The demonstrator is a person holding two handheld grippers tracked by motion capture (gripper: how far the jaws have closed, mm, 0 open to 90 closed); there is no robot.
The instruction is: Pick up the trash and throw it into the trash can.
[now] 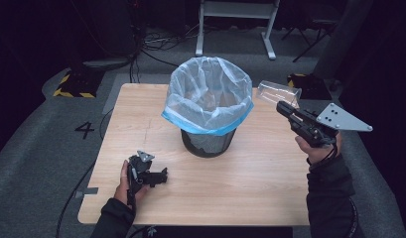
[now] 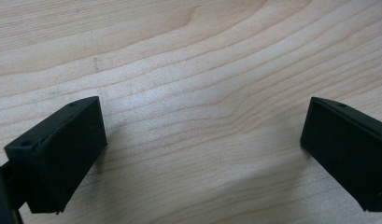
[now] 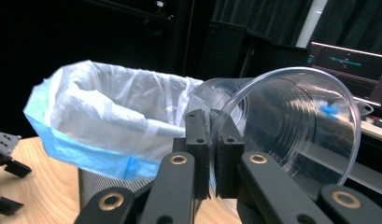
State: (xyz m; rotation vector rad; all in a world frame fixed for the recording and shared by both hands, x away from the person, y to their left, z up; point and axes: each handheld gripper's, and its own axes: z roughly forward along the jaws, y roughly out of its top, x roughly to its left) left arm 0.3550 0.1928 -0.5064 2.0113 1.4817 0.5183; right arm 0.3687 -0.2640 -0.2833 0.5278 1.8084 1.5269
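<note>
A clear plastic cup (image 1: 277, 92) hangs on its side in the air to the right of the bin, pinched by its rim in my right gripper (image 1: 284, 107). In the right gripper view the two jaws are pressed together on the rim of the cup (image 3: 291, 121), whose mouth faces the camera. A black mesh bin (image 1: 208, 141) lined with a white and blue bag (image 1: 209, 94) stands at the middle of the table. My left gripper (image 1: 161, 177) rests low on the table at the front left. Its jaws stand wide apart over bare wood (image 2: 202, 121) with nothing between them.
The wooden table (image 1: 250, 173) stands on grey carpet. Behind it are a white stand's legs (image 1: 235, 29), cables and yellow-black striped blocks (image 1: 71, 84). In the right gripper view the bin bag (image 3: 109, 121) lies to the left, with dark equipment behind.
</note>
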